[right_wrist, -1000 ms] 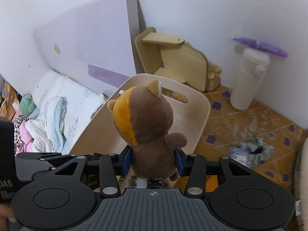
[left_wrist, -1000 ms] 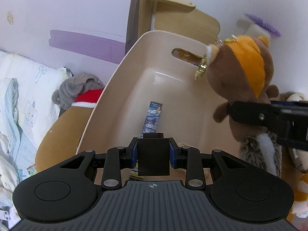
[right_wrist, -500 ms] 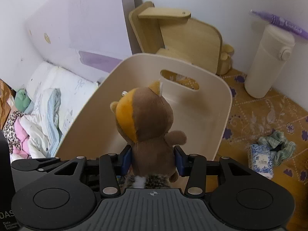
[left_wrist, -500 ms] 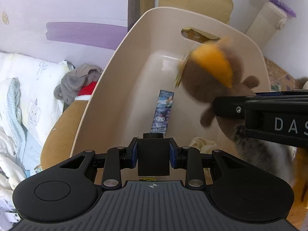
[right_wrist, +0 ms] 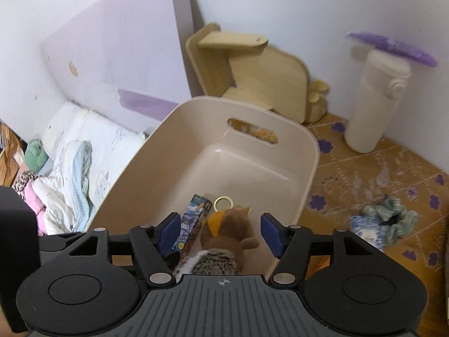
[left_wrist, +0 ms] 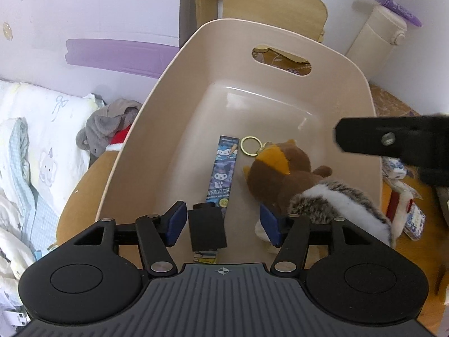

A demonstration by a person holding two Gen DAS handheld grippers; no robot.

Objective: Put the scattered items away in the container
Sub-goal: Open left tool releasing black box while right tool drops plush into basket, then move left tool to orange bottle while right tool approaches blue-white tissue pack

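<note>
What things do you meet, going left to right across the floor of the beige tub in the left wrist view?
Small black block → long blue cartoon-printed packet → gold key ring → brown and orange plush squirrel.

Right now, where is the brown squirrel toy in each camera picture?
Left wrist view: the squirrel toy lies in the beige bin, right of the cartoon box.
Right wrist view: the squirrel toy sits low in the middle, between the right gripper pads, untouched.
Shared landmark: the bin's handle slot.
</note>
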